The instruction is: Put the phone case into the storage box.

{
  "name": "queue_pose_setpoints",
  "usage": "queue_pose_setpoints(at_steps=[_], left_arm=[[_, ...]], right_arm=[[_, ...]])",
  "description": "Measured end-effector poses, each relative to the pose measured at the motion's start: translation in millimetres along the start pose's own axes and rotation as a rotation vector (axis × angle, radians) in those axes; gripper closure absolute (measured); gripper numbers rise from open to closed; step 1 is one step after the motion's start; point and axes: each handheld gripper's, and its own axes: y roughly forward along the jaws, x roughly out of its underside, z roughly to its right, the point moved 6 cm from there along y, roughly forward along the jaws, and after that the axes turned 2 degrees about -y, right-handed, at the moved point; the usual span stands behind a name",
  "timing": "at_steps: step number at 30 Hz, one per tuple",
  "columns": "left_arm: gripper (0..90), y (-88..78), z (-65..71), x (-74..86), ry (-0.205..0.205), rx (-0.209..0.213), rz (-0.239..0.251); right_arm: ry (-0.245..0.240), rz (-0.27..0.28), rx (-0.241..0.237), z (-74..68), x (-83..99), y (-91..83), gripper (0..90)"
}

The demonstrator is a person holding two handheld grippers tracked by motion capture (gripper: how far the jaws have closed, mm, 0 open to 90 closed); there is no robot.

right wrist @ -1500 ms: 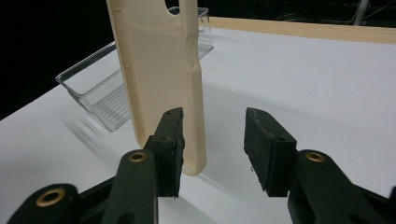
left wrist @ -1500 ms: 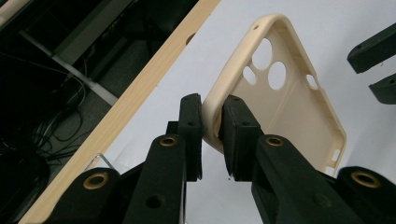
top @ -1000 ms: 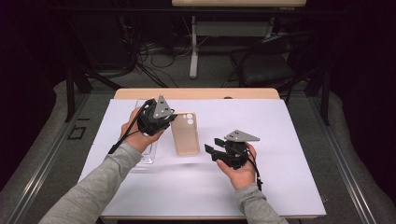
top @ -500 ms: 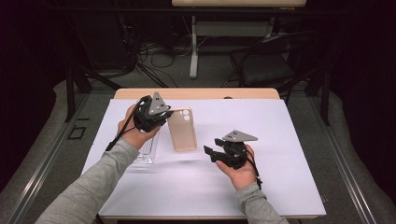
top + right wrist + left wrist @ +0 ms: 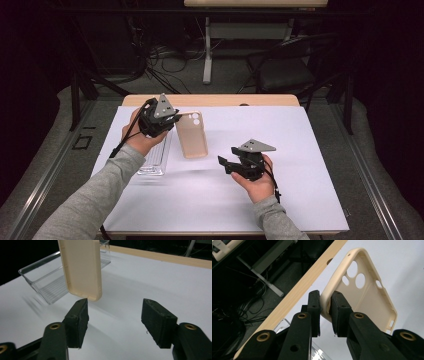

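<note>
So the beige phone case [image 5: 190, 136] hangs above the white table [image 5: 310, 150] beside the clear tray [image 5: 153, 159], our left gripper [image 5: 325, 307] pinching its rim, right gripper [image 5: 113, 315] wide open, probably waiting to take it.

Left hand-held gripper [image 5: 172, 120] clamped (right hand-held gripper [image 5: 225, 164] agape).

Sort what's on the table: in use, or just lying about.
In use:
left gripper, shut on the phone case
right gripper, open, facing the case

Lying about:
clear tray, untouched
</note>
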Motion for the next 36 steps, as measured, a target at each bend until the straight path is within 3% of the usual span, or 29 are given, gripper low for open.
queue_pose_setpoints(at_steps=[4, 16, 25, 32, 36], left_arm=[[79.1, -2.9, -4.5, -1.6, 0.006, -0.01, 0.003], [79.1, -10.0, -21.2, -3.8, 0.026, -0.042, 0.006], [79.1, -14.9, -37.6, -6.6, 0.031, -0.07, 0.008], [79.1, -16.4, -52.6, -6.1, 0.057, -0.098, 0.001], [79.1, -18.2, -61.4, -3.9, 0.05, -0.115, 0.005]], right_arm=[[-0.001, 0.016, 0.02, 3.5, -1.2, -1.0, 30.6], [-0.013, -0.004, 0.08, 10.3, 1.4, 0.4, 17.4], [0.0, -0.015, 0.086, 12.2, 3.8, 1.2, 13.1], [0.011, -0.015, 0.092, 13.2, 4.6, -0.8, 5.9], [0.01, -0.018, 0.081, 12.4, 5.3, -2.3, 0.0]])
